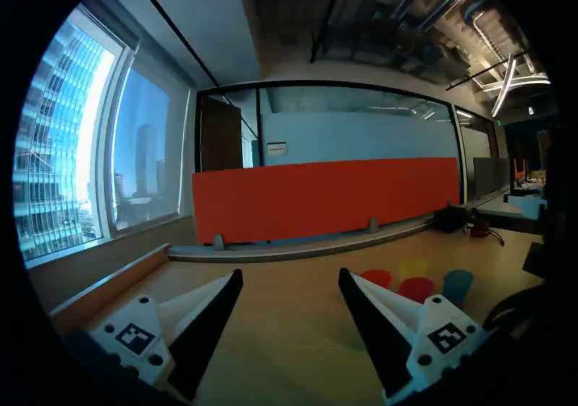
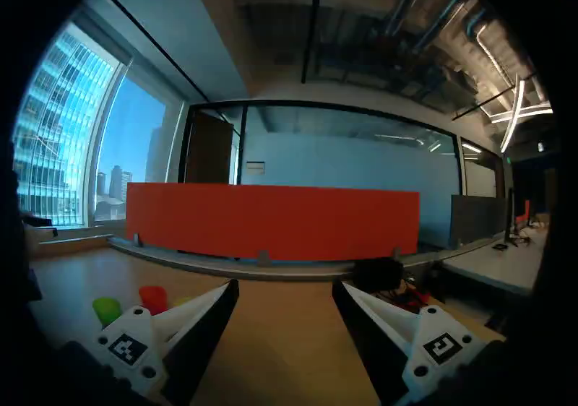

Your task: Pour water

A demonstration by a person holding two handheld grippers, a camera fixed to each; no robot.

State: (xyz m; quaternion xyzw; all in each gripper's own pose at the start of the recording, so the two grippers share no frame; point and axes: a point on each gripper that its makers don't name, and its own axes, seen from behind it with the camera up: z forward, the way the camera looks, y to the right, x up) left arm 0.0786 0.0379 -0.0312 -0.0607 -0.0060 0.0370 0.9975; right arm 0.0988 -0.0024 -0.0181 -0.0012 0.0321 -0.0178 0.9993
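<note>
On the wooden bench (image 1: 289, 334), right of centre in the left gripper view: four small plastic cups standing upright in a tight cluster, an orange cup (image 1: 376, 277), a yellow cup (image 1: 413, 267) behind it, a red cup (image 1: 417, 289) nearest the camera and a blue cup (image 1: 457, 284) at the right end. The cluster sits just beyond the right-hand finger, partly hidden by it. Whether the cups hold anything cannot be told. In the right gripper view, a green cup (image 2: 107, 309) and a red cup (image 2: 152, 297) stand low on the left, just past the left-hand finger; something yellowish shows beside them, too covered to make out. The left gripper (image 1: 289, 272) has its fingers spread wide with nothing between them, over bare bench, cups off to its side. The right gripper (image 2: 284, 284) is likewise spread and empty, pointed at bare bench. Both are apart from the cups, touching nothing. A long orange-red divider panel (image 1: 325, 196) stands on feet along the far edge of the bench. A dark bag (image 2: 377, 272) with red cabling lies near the divider's right end. A glass partition wall (image 1: 361, 128) stands behind the divider. Tall windows (image 1: 65, 160) on the left show towers outside. Strip lights (image 1: 506, 84) hang from the exposed ceiling at upper right.
</note>
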